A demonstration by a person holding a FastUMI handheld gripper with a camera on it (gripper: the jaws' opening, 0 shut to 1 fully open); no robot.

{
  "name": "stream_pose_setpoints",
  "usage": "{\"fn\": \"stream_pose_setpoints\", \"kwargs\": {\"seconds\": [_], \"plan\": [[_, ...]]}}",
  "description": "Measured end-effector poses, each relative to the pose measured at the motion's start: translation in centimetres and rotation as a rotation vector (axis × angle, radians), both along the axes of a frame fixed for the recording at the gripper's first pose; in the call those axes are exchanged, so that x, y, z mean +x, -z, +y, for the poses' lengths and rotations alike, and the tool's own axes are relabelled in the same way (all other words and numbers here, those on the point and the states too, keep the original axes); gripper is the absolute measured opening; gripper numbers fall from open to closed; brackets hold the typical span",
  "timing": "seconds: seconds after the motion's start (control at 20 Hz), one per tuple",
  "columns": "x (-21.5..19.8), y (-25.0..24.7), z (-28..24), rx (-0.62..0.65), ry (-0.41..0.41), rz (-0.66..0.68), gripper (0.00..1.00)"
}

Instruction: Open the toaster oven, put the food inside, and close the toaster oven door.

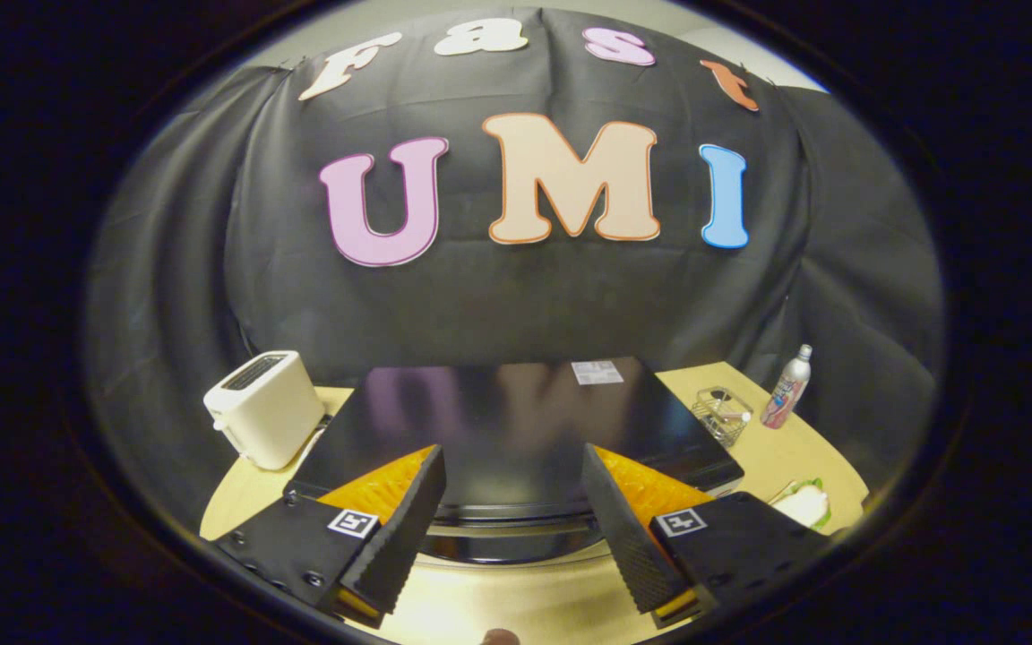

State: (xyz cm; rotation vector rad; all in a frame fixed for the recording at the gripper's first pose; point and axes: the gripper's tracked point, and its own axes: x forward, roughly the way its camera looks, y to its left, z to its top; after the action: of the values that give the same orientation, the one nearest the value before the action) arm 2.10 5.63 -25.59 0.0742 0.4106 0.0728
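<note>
Hovering above the front edge of a black toaster oven (516,430), the claw (513,520) has its two fingers spread wide apart, gripping nothing. The oven sits on a pale wooden counter (803,448), its glossy flat top stretching away beyond the fingers and its door handle showing between them, just ahead. A white pop-up toaster (263,408) stands beside the oven's left side. To the oven's right are a small clear container (720,414), a slim bottle (788,387), and nearer, something pale and green (804,503) on the counter, too blurred to identify.
</note>
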Motion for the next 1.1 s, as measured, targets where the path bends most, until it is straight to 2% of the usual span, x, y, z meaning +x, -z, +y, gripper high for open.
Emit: {"fn": "stream_pose_setpoints", "kwargs": {"seconds": [0.2,0.6,1.1], "plan": [[-0.2,1.7,0.2,0.021,0.008,0.027,0.96],[-0.4,1.9,0.1,0.006,0.013,0.017,0.97],[-4.0,2.4,-0.6,0.01,0.036,0.041,0.98]]}}
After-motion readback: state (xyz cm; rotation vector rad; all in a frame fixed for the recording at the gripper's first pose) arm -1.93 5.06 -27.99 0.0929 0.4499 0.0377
